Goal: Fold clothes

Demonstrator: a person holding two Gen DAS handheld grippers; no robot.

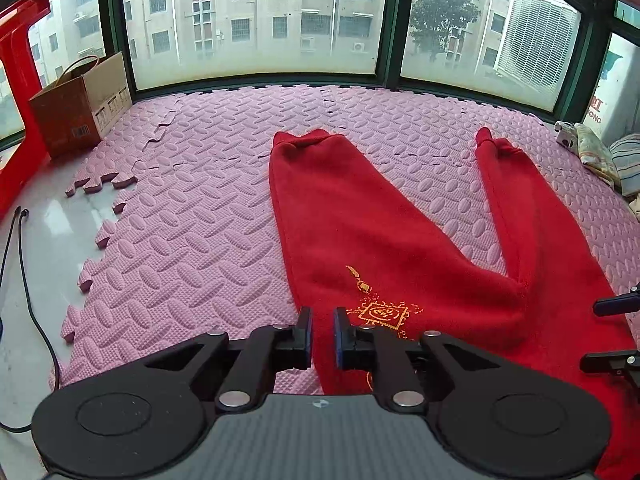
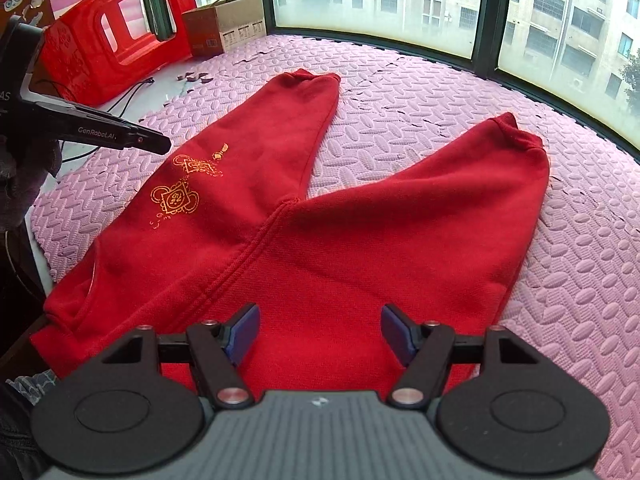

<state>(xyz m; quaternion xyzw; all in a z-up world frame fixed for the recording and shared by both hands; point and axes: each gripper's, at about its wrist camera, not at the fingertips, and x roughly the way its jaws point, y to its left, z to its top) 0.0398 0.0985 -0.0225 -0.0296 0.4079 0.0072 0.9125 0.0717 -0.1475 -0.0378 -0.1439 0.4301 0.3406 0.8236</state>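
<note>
- The red trousers (image 2: 344, 248) lie flat on the pink foam mat (image 2: 580, 280), waist end toward me, the two legs splayed apart in a V with both cuffs pointing at the window (image 1: 256, 20).
- A gold embroidered motif (image 2: 176, 196) sits on the trousers' left leg, near the waist.
- My left gripper (image 1: 322, 334) is at the trousers' left waist edge. Its jaws are drawn in to a narrow slot with a strip of the red cloth running between the blue pads (image 1: 308, 332); I read that as a pinch on the fabric edge.
- From the right wrist camera, that same left gripper shows as a dark pointed arm hanging over the trousers' left side, just beside the motif.
- My right gripper (image 2: 318, 330) hovers over the trousers' waist area on the right, jaws standing well apart, holding nothing; red cloth fills the gap below them, and I cannot tell whether the tips touch it.
- Beyond the trousers, a cardboard box (image 1: 80, 108) and a red plastic stool (image 2: 108, 52) stand at the mat's far left corner.
</note>
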